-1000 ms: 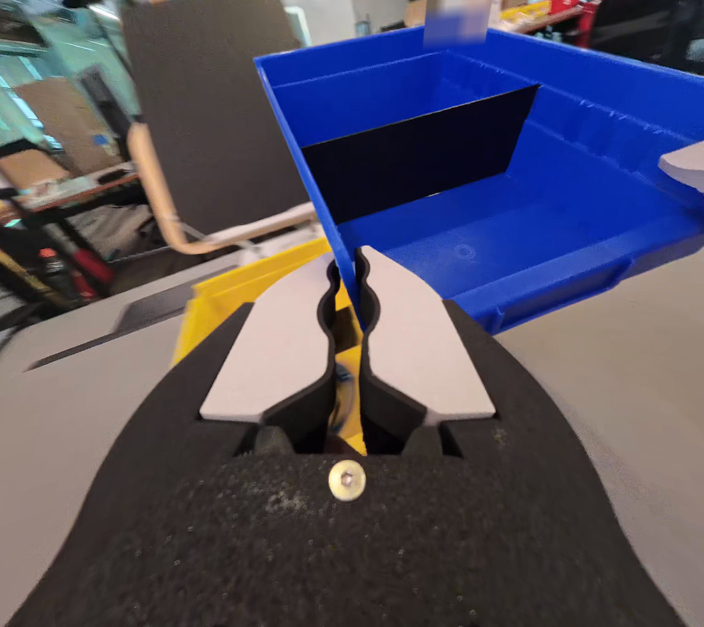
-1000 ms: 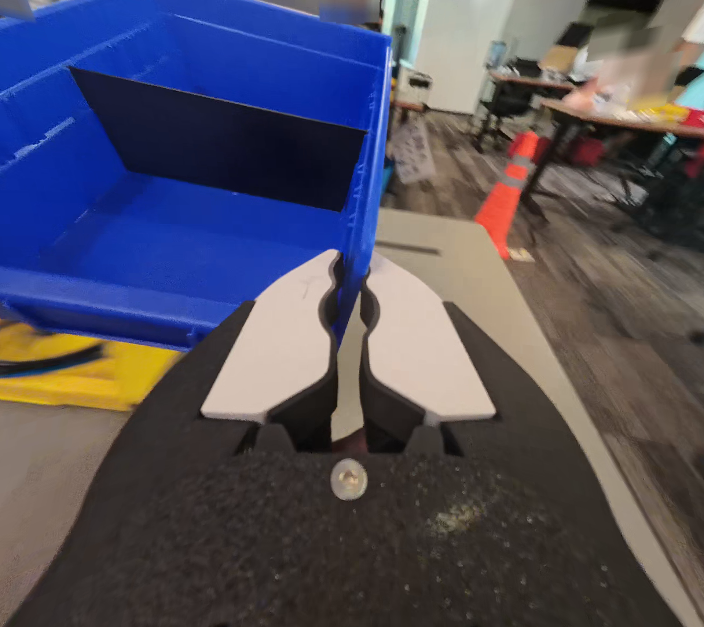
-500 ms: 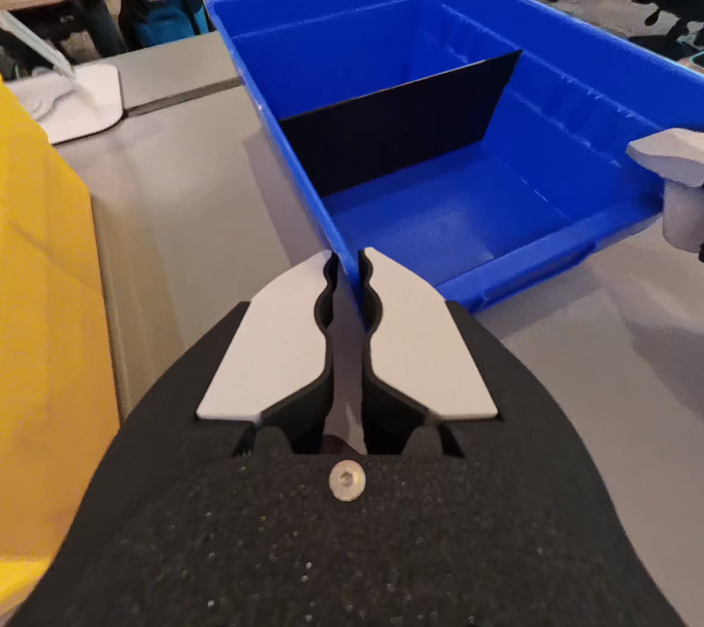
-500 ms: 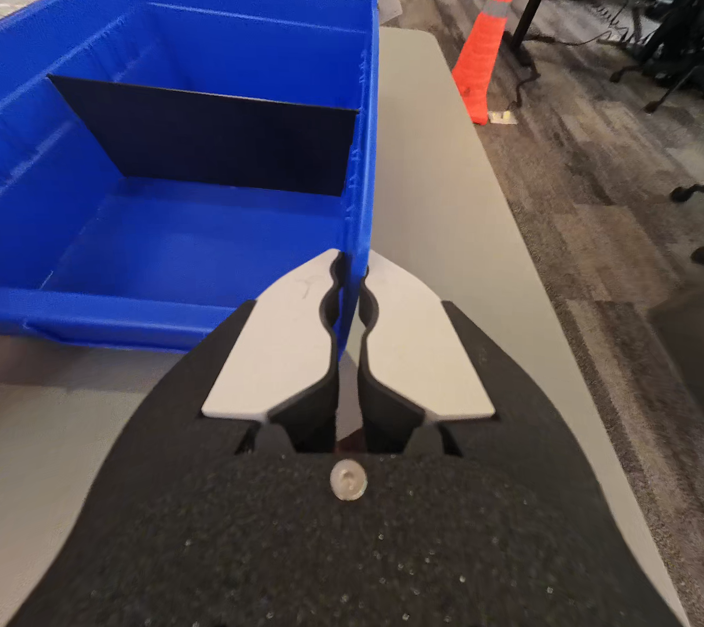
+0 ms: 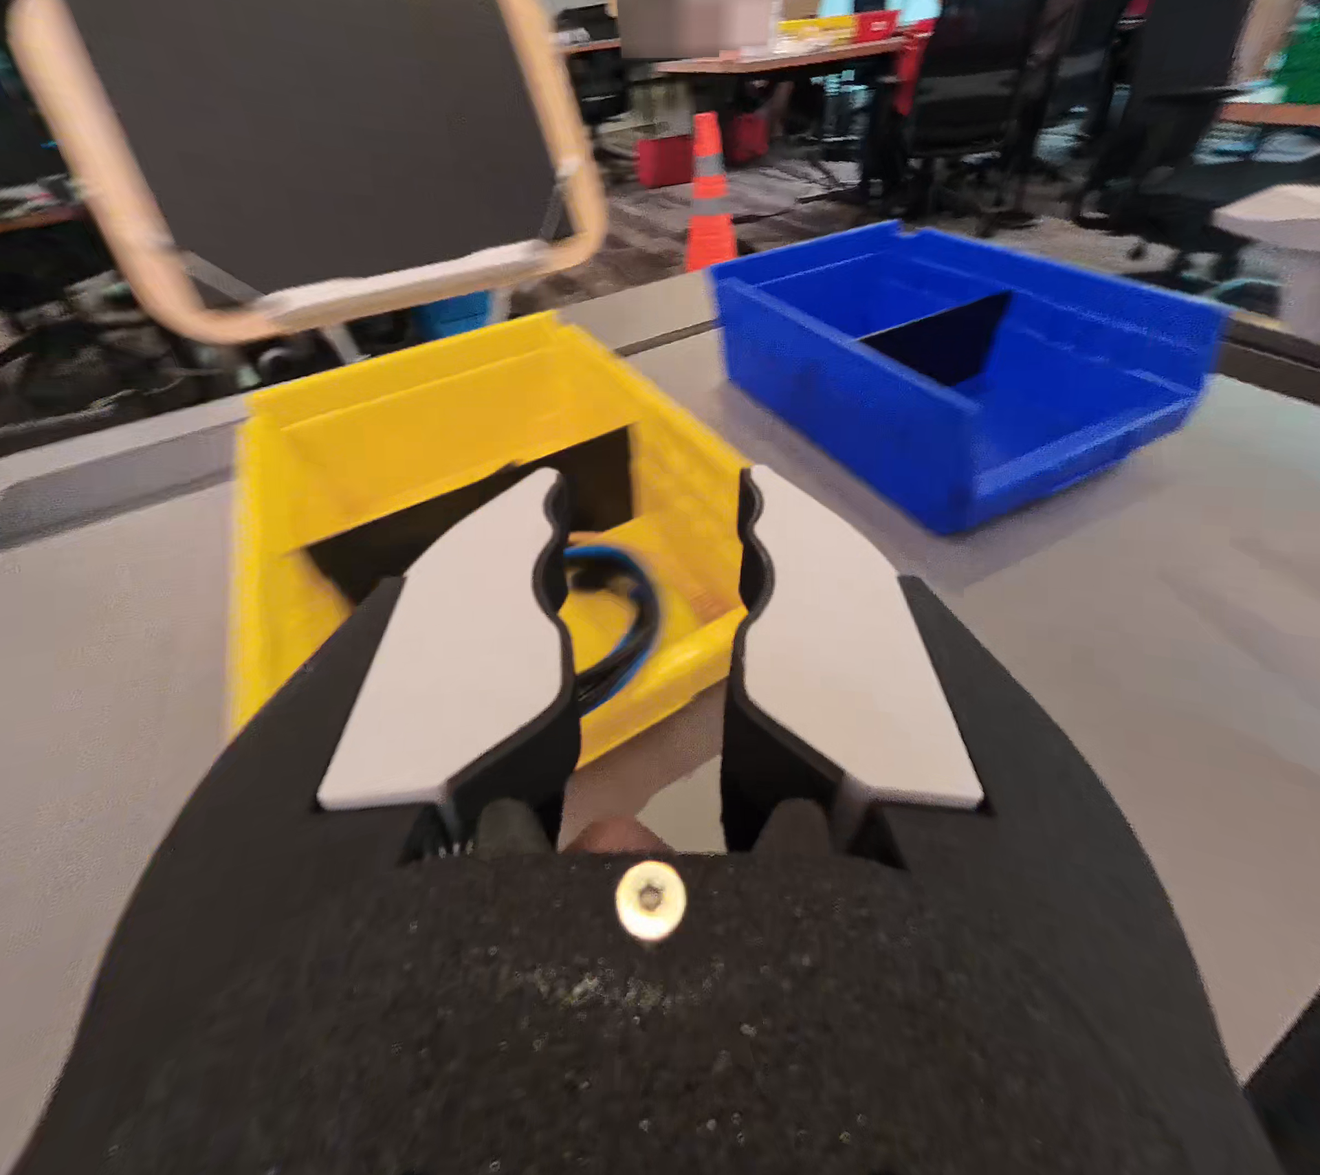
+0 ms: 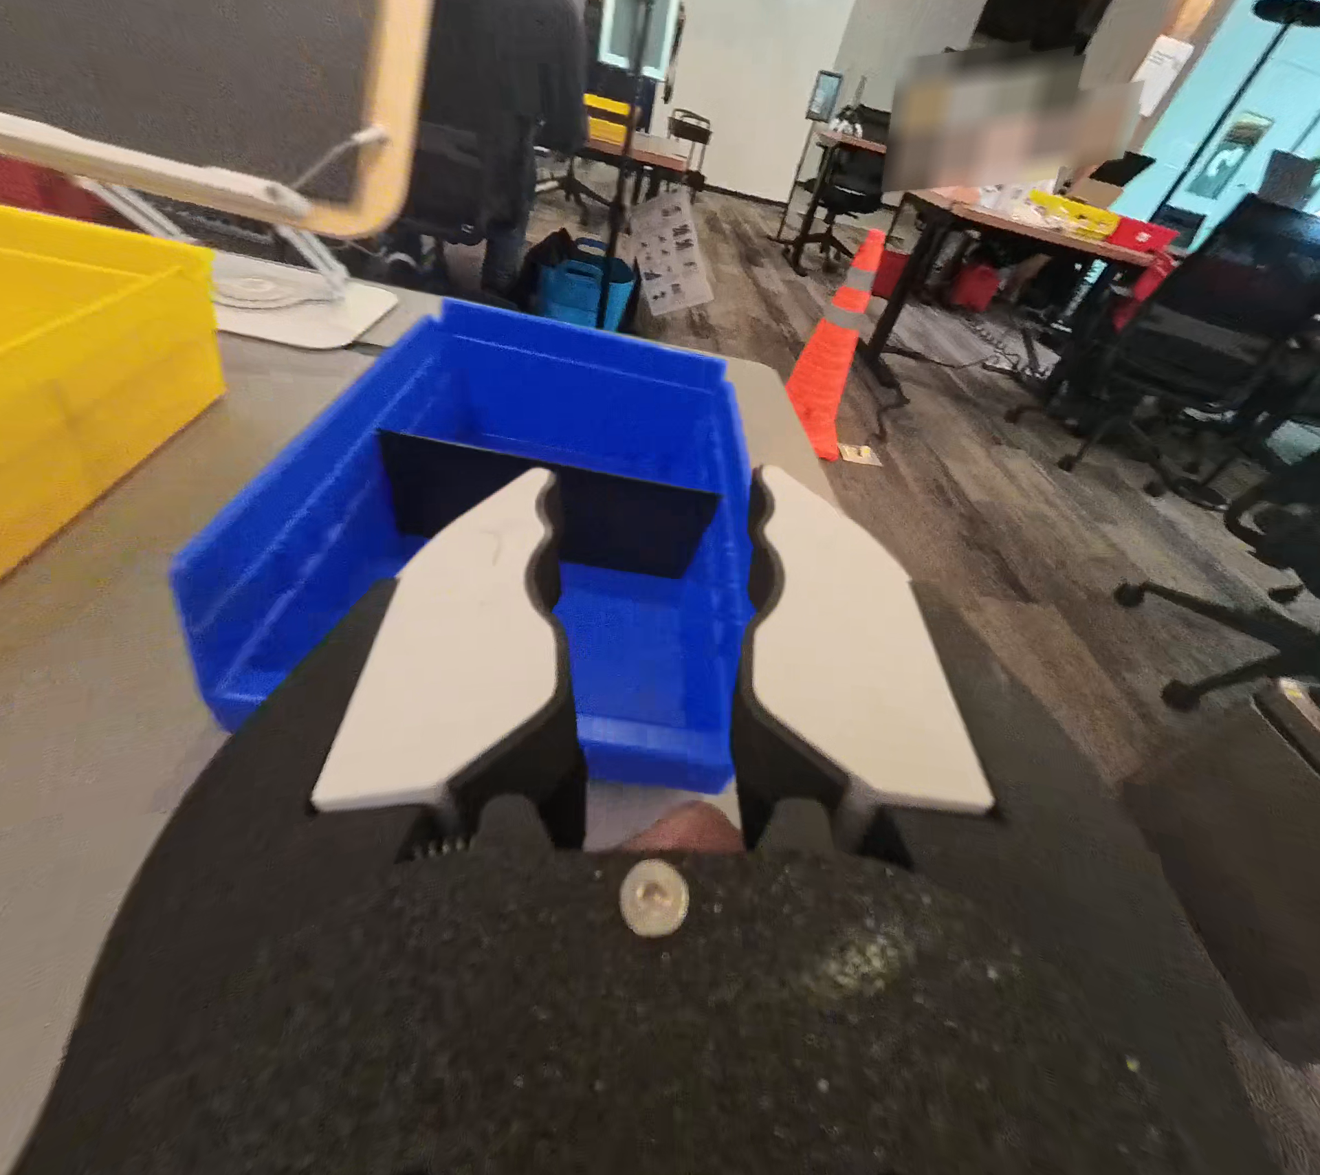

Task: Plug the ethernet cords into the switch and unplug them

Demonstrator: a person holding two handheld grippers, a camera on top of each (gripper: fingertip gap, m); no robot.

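A yellow bin (image 5: 443, 426) sits on the grey table and holds coiled blue and black cords (image 5: 628, 612) in its front compartment. My left gripper (image 5: 646, 483) is open and empty, in front of and above this bin. An empty blue bin (image 6: 500, 419) with a black divider (image 6: 628, 526) stands to the right, also in the left wrist view (image 5: 928, 419). My right gripper (image 6: 650, 483) is open and empty, just in front of the blue bin. The yellow bin shows at the left of the right wrist view (image 6: 93, 355). No switch is in view.
A dark panel on a tan-framed stand (image 5: 286, 69) rises behind the yellow bin, its white base (image 6: 286, 298) on the table. The table's right edge (image 6: 800, 426) drops to the floor, where an orange cone (image 6: 836, 341), chairs and desks stand. A person (image 6: 500, 91) stands behind. My right fingertips sit around 35 cm from my left ones.
Both grippers let go of the blue bin's side walls, opened and drew back. The blue bin now rests on the table right of the yellow bin.
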